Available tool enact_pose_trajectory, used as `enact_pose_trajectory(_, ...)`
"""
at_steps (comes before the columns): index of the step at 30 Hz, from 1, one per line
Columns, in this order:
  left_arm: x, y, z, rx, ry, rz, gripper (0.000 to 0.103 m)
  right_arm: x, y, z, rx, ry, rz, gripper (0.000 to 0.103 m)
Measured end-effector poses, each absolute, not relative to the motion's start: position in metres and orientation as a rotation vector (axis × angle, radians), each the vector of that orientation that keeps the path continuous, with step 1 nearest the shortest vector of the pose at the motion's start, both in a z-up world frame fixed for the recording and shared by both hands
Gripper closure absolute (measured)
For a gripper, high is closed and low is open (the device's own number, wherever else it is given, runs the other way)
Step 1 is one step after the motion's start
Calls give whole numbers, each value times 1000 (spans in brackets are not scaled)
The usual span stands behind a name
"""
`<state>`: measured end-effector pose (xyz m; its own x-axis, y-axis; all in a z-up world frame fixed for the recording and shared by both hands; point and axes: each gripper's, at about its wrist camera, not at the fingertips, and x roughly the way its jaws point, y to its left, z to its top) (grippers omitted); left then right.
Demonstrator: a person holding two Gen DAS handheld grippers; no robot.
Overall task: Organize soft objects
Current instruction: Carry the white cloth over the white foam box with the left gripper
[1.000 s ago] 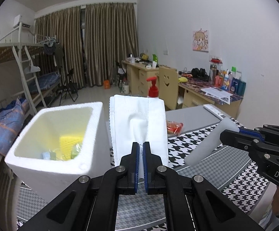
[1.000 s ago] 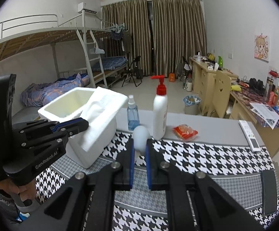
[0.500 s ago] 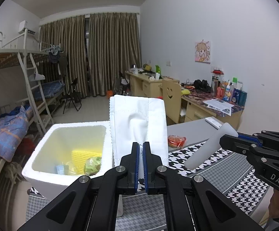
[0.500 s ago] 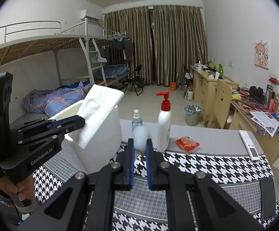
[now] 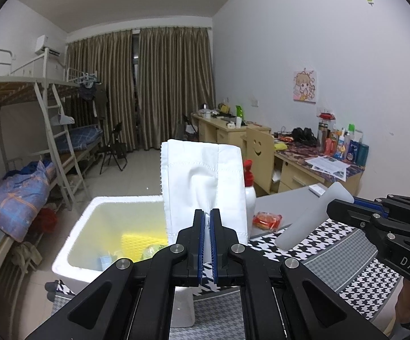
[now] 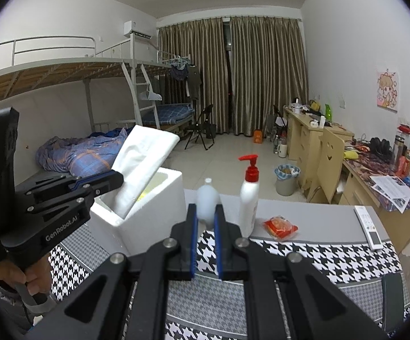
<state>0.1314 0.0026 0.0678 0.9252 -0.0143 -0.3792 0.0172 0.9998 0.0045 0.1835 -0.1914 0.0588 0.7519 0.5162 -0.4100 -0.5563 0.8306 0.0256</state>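
Foam box (image 5: 91, 243) serves as the landmark: it is set at the counter's (image 6: 312, 209) left end, open at the top, with a yellow sponge (image 5: 144, 243) and small wrapped items seen inside. Above its right rim a white padded cloth (image 5: 205, 184) is held up, pinched at its lower edge by the fingers of the left gripper (image 5: 207, 221), which are closed tight on it. From the right wrist view, the same cloth (image 6: 145, 161) is seen tilted over the box's opening. To the right of the box, a pale translucent soft tube (image 5: 309, 221) is gripped by the fingers of the right gripper (image 6: 205, 221), narrowly closed on it, and it is held clear above the houndstooth cloth (image 6: 318, 257) that covers the counter. Beside the box, further right, a white pump bottle (image 6: 248, 201) with a red top is stood upright, and an orange packet (image 6: 280, 226) is laid just beyond it. A remote control (image 6: 369, 226) is laid well apart from the box, near the counter's right edge.
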Motion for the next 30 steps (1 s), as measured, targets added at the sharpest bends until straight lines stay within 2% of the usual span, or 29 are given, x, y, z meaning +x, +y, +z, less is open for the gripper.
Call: enact_pose_trajectory(30,149,65,77,-20,369,175,99,206,-133,73,-145,402,690,90)
